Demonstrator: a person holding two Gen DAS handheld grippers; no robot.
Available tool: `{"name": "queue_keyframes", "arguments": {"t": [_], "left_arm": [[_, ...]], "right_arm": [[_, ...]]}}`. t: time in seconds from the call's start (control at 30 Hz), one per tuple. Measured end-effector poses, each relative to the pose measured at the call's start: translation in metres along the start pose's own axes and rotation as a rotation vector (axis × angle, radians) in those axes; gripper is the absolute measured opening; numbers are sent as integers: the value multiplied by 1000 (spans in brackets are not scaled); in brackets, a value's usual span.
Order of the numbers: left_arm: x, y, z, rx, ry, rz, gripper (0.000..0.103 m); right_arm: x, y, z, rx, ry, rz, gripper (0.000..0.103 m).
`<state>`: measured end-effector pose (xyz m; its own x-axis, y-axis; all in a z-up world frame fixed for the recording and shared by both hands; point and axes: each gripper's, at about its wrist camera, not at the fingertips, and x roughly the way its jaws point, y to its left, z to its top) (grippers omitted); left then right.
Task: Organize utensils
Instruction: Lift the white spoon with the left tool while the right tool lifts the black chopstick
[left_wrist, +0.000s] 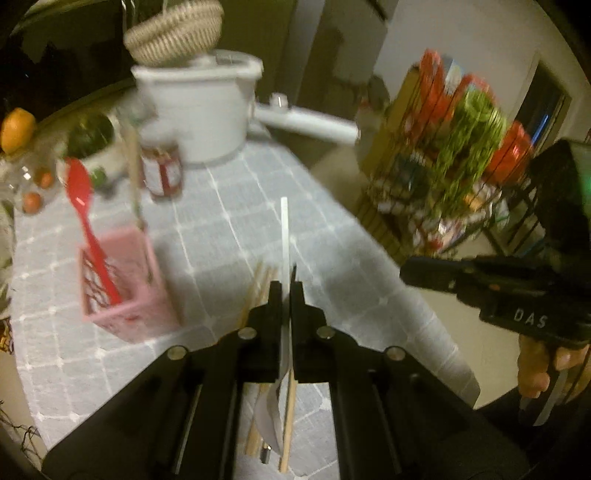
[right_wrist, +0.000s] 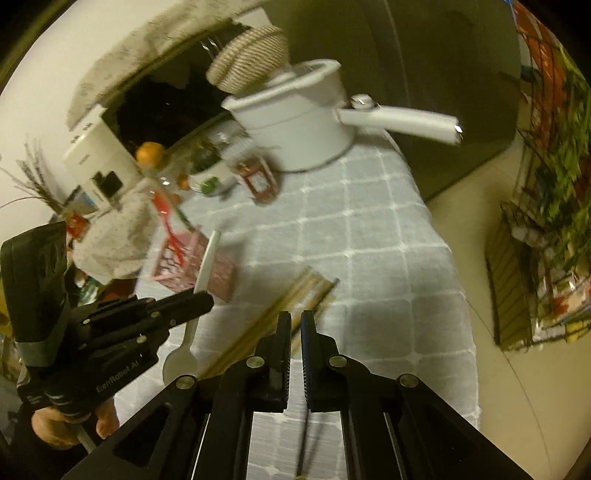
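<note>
The left gripper (left_wrist: 287, 284) has its jaws closed on a flat white plastic spoon (left_wrist: 284, 229), held edge-on — the thin handle sticks up past the fingertips and the bowl hangs below them, above the desk. From the right wrist view the same spoon (right_wrist: 207, 269) shows broadside, lifted clear of the grey cloth with a white grid (right_wrist: 369, 258) that covers the desk.

The right gripper (right_wrist: 294, 319) has its jaws drawn together with a thin dark rod-like utensil (right_wrist: 303, 435) between them, running down under the fingers (too blurred to say what kind).

A loose bunch of pale wooden chopsticks (right_wrist: 280, 314) lies on the cloth just beyond the right gripper and beneath the left one. To the left stands a pink perforated plastic utensil holder (left_wrist: 122, 280) with a red plastic spoon (left_wrist: 86, 221) leaning in it, bowl upward. Farther back on the desk sit a red-labelled glass jar (left_wrist: 162, 170) and a white saucepan with a long handle (left_wrist: 207, 107), a woven basket (left_wrist: 173, 33) resting on top of it.
</note>
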<state>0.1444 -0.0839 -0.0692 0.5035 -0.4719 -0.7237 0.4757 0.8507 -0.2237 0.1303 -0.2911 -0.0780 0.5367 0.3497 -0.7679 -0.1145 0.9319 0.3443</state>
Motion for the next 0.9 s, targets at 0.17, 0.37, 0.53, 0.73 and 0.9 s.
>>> {"name": "queue_keyframes", "arguments": {"t": [0.17, 0.37, 0.53, 0.73, 0.9], "left_arm": [[-27, 16, 4, -36, -95, 0, 5], [-43, 18, -13, -29, -85, -1, 5], [-52, 26, -33, -39, -85, -8, 5], [-51, 41, -42, -87, -76, -11, 5], [-62, 49, -45, -112, -127, 8, 5]], "right_arm": [[-1, 16, 1, -57, 4, -23, 5], [66, 4, -7, -74, 228, -151, 29], [121, 0, -22, -105, 366, -218, 28], [148, 7, -33, -162, 390, -268, 9], [145, 6, -35, -134, 346, -264, 5]]}}
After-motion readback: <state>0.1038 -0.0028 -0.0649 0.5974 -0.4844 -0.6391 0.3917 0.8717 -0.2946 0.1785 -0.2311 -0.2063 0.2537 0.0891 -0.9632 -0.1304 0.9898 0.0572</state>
